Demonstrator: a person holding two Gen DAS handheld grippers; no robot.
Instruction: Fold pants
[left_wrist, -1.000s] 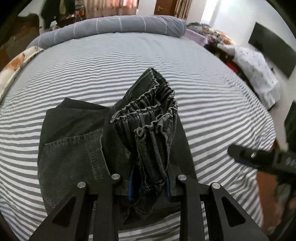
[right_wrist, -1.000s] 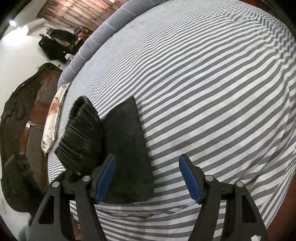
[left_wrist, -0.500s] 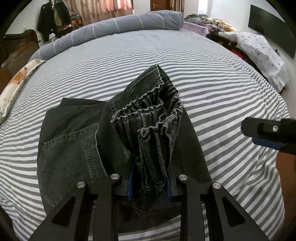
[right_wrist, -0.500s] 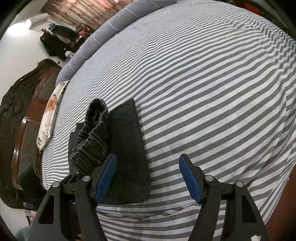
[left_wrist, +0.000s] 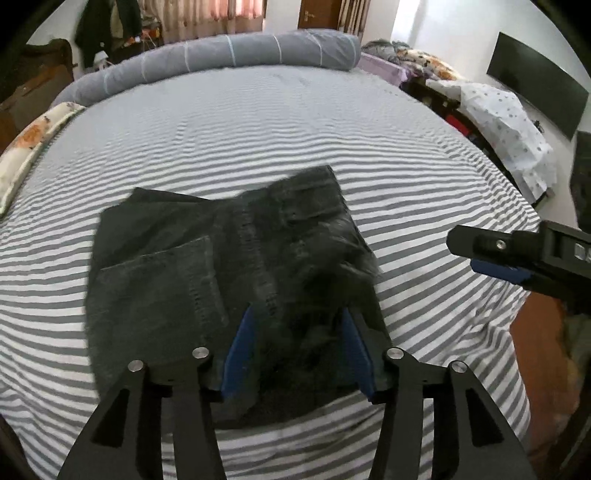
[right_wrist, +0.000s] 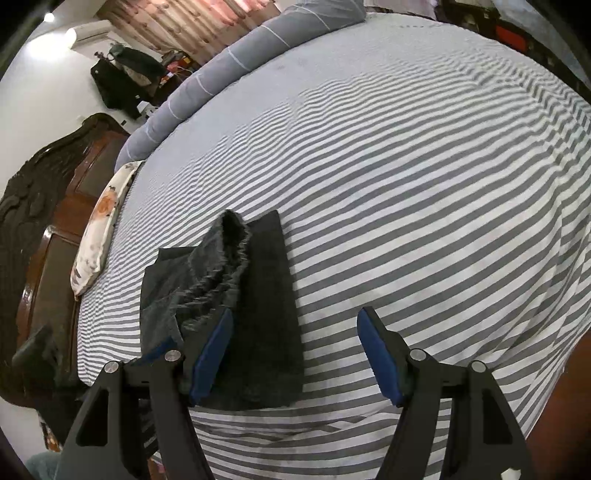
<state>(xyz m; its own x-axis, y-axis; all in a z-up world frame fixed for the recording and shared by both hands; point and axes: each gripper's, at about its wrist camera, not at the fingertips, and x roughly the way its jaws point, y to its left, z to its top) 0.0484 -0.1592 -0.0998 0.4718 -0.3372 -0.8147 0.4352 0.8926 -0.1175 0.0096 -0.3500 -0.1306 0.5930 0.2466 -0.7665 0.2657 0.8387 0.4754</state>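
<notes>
We see no container here; the dark grey denim pants (left_wrist: 229, 273) lie directly on the striped bed sheet (left_wrist: 295, 147), close to the bed's near edge and nearer its left side, where a floral pillow (left_wrist: 33, 144) lines that edge. The pants are folded into a compact stack, a back pocket facing up on the left, and the gathered elastic waistband (right_wrist: 221, 266) slumps blurred across the top. Our left gripper (left_wrist: 295, 354) has just been opening: its blue pads stand apart on either side of the waistband cloth, which is between them but no longer pinched. Our right gripper (right_wrist: 295, 354) hangs spread wide and empty over bare sheet just right of the stack, its left pad above the stack's right edge. A grey bolster (left_wrist: 221, 55) lies along the far edge.
</notes>
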